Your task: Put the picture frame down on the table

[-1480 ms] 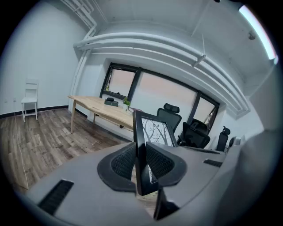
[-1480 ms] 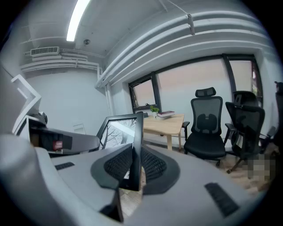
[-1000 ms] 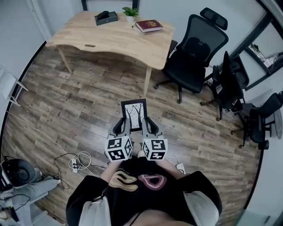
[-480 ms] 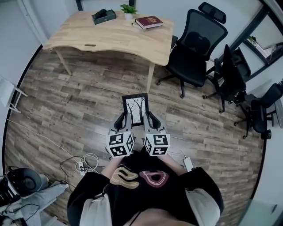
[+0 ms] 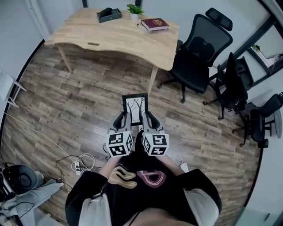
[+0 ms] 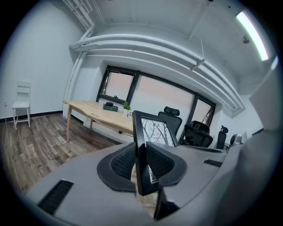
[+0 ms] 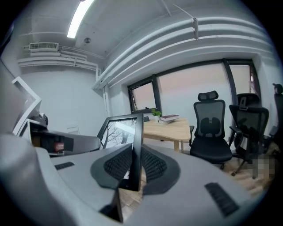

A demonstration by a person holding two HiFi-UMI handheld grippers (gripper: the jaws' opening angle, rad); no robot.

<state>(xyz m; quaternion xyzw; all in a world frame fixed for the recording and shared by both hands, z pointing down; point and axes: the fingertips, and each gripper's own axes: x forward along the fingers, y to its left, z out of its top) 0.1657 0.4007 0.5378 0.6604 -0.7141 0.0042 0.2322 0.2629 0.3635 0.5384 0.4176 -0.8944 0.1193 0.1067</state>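
Observation:
A black picture frame (image 5: 135,106) with a bare-tree print hangs over the wooden floor, held upright between both grippers. My left gripper (image 5: 123,120) is shut on the frame's left side (image 6: 140,154), its pads pressing the black edge. My right gripper (image 5: 146,119) is shut on the right side (image 7: 135,150). The light wooden table (image 5: 119,37) stands ahead at the top of the head view, apart from the frame; it also shows as a table (image 6: 95,114) in the left gripper view and a table (image 7: 170,128) in the right gripper view.
On the table sit a black box (image 5: 108,14), a small green plant (image 5: 135,10) and a dark red book (image 5: 154,24). Black office chairs (image 5: 201,53) stand right of the table. A power strip with white cables (image 5: 79,163) lies on the floor at lower left.
The table and chairs sit slightly differently in the head view as the person has stepped forward. Both grippers keep the same hold on the frame.

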